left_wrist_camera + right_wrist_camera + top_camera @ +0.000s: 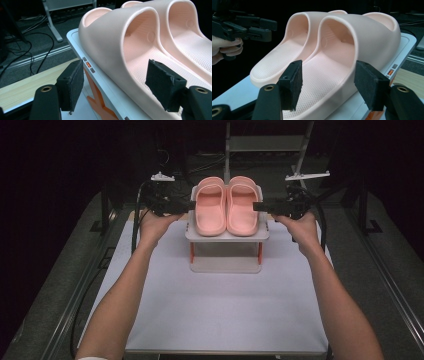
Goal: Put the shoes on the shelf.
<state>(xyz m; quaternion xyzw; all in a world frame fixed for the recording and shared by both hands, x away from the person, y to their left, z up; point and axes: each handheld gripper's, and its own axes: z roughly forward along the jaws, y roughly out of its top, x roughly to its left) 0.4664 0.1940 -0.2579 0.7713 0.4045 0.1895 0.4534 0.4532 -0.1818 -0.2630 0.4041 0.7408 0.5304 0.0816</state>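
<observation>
Slippers' place: 2 pink slippers, the left slipper [210,209] and the right slipper [243,206], sit side by side, touching, on the top of a small white stand [227,237] at 12 o'clock on my white table [220,310].
Long axis: each slipper runs from 6 to 12 o'clock in the high view, parallel to its partner.
Pointing: I cannot tell for certain; the closed, arched straps lie toward the 12 o'clock end and the open footbeds toward 6 o'clock.
Look: soft, matte, one-piece foam in pale salmon pink, with a wide arched strap, a thick rounded rim and a footbed covered in fine dimples.
Stand: white top shelf with rounded corners, orange legs, and a lower white base beneath it.
My left gripper [186,206]: held at 9 o'clock of the stand, aimed at the left slipper's outer side; in the left gripper view [117,86] its 2 padded jaws are spread wide, straddling the slipper's edge and the shelf rim, pinching nothing.
My right gripper [261,206]: held at 3 o'clock of the stand; in the right gripper view [328,86] its jaws are spread wide around the right slipper's side wall, not pressing it.
My hands: my left hand [155,225] and right hand [300,225] grip the handles.
</observation>
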